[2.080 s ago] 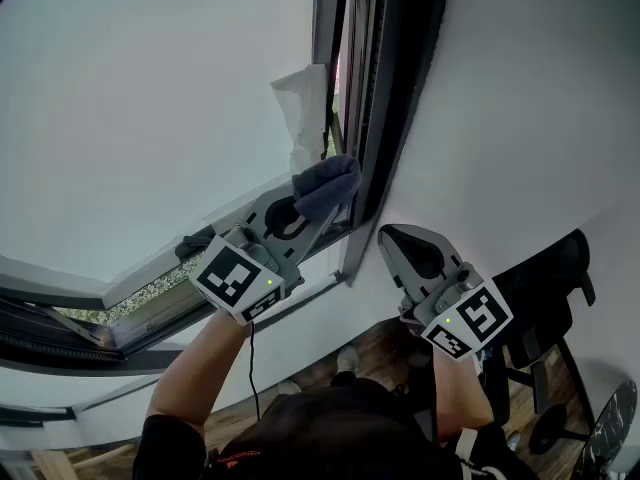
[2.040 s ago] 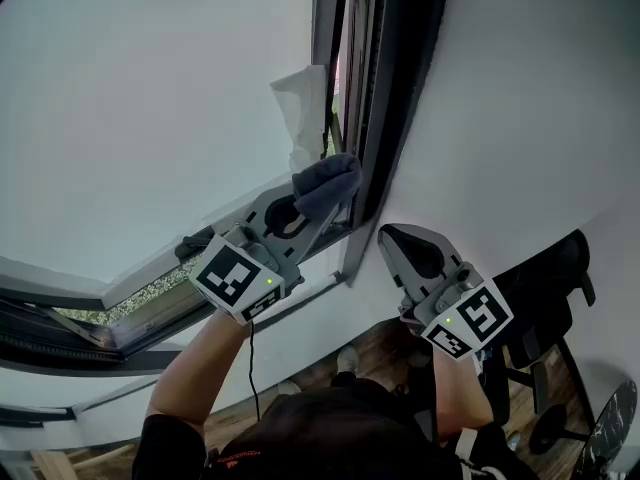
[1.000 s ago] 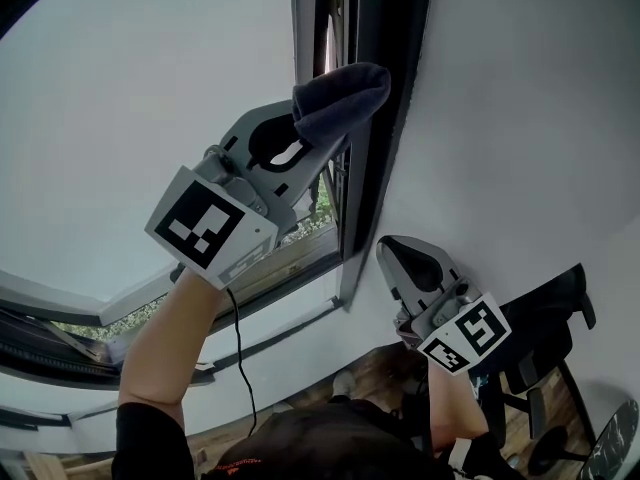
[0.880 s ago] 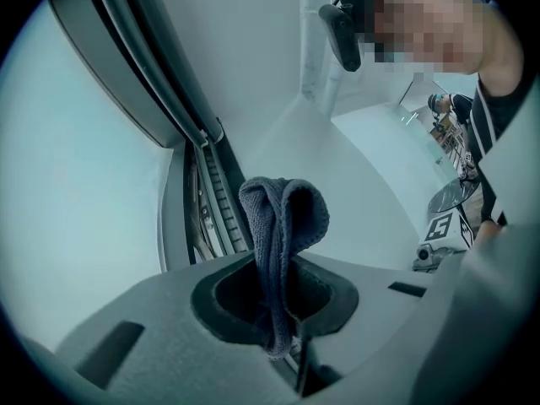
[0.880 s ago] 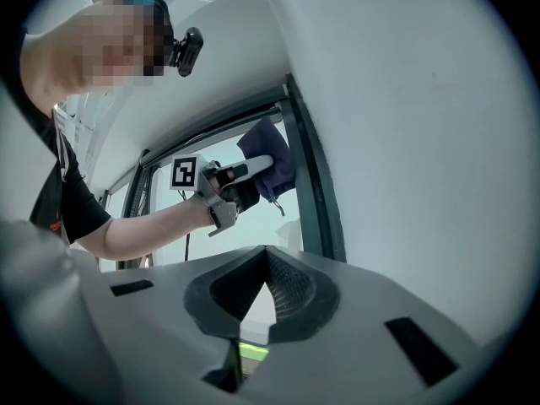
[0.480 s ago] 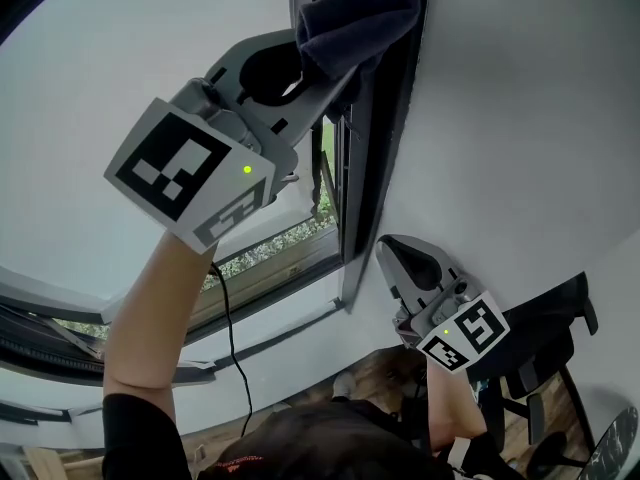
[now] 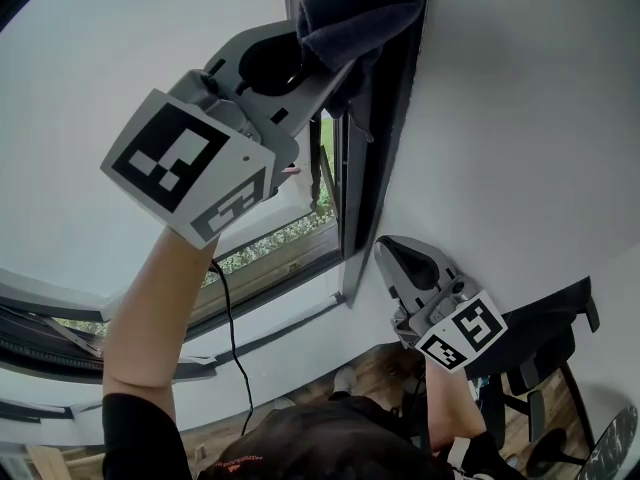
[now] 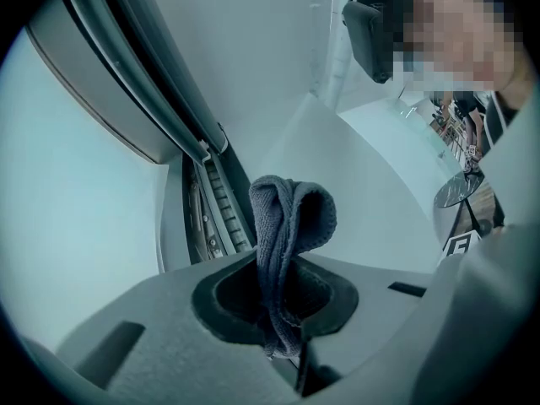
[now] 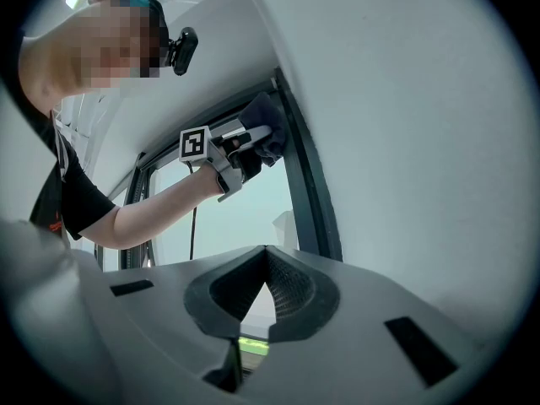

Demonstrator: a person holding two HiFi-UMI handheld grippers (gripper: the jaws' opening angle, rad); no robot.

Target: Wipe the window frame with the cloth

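Wall: white, fills the right half of the head view; unchanged.

Window frame: dark upright strip, centre to top edge.

Left tongs: two seconds back they sat mid-picture. They are now raised to the upper centre, arm stretched up. Little further climb over the last half second, so the upward stroke looks close to its end. Judged: one pass up this upright is mostly done; a return stroke or another stretch remains. Tongs clamped on the cloth, a dark folded wad at the top centre, lying over the frame.

Right tongs: lower right of centre, beside the wall, same place as before. Closed tip to tip, nothing between them, idle.

Not resolved: whether the cloth actually presses on the frame. In the left gripper view the fold stands in front of the frame channel, contact unclear. The frame above the cloth is cut off by the top edge of the head view.
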